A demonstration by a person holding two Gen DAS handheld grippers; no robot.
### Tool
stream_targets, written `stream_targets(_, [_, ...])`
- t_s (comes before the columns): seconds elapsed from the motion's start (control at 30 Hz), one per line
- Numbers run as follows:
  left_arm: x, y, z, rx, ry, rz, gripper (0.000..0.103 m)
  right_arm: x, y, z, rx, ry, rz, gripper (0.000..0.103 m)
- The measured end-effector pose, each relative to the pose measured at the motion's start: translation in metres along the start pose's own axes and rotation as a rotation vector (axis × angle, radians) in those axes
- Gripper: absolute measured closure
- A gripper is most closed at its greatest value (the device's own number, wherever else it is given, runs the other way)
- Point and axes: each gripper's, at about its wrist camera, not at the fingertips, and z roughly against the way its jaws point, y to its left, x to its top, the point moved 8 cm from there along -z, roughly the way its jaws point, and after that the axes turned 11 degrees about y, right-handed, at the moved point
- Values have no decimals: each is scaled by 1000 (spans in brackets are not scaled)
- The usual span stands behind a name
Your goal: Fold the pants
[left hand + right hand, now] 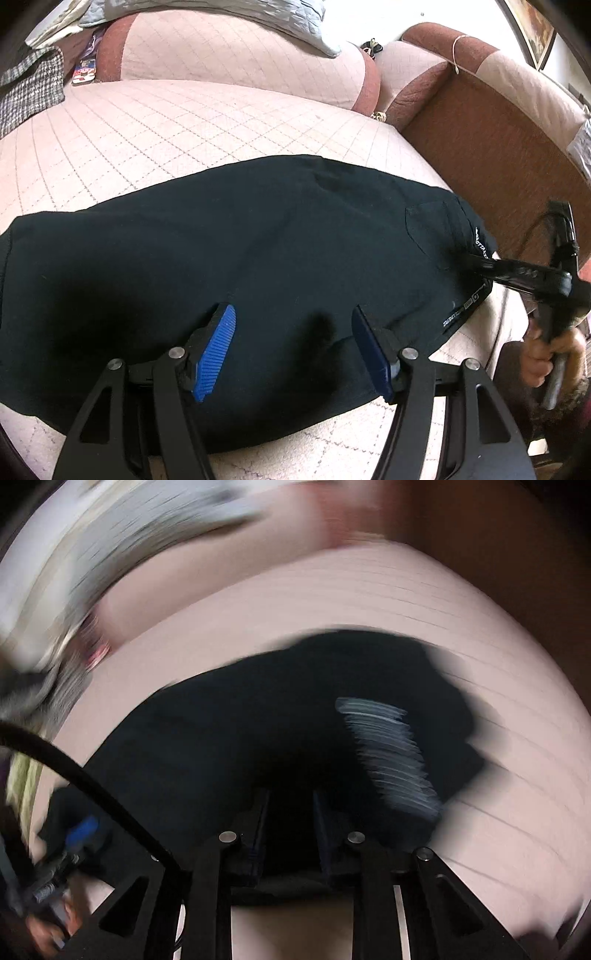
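A wide pink quilted sofa seat (184, 125) with a stitched grid pattern fills most of the left wrist view, backed by pink cushions with reddish-brown trim (236, 55) and a reddish-brown armrest (491, 147) on the right. The black fabric pants (240, 258) lie flat across this seat in a folded slab, their white-lettered waistband (476, 295) at the right end, near the armrest. In the right wrist view, which is heavily motion-blurred, the same pants (240, 738) show as a dark mass on the pink seat (480, 646), with the white lettering smeared into a pale streak (388, 753).

A pale blue quilted blanket (229, 18) lies over the top of the back cushions, and a grey checked cloth (29, 88) rests at the seat's far left edge.

The left gripper (295, 328) hovers over the near edge of the pants, its blue-padded fingers (218, 350) spread wide with nothing between them. The right gripper (465, 258), held in the person's right hand (546, 354), reaches to the waistband end; its tips touch the fabric there. In its own view the right gripper (290, 819) has dark fingers (260, 823) standing narrowly apart over the black cloth, but blur and darkness make it impossible to tell whether they pinch any fabric. The left gripper (79, 834) appears blurred at the lower left there.
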Motion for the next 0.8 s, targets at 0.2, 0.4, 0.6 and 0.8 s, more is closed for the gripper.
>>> stream_targets(0.2, [2,-6,-4,67,15,-36,33,21,-53,54,71,-146,-168,84])
stream_targets(0.4, [-1,-13,-9,135,36,-73,28,53,12,33,406,-103,-113,84])
stream_targets(0.6, [-1,-19,-13,169,52,-104,21,74,6,-41,350,13,-139,103])
stream_targets(0.8, [-1,-18,-13,153,49,-101,20,86,0,-20,271,-111,-203,103])
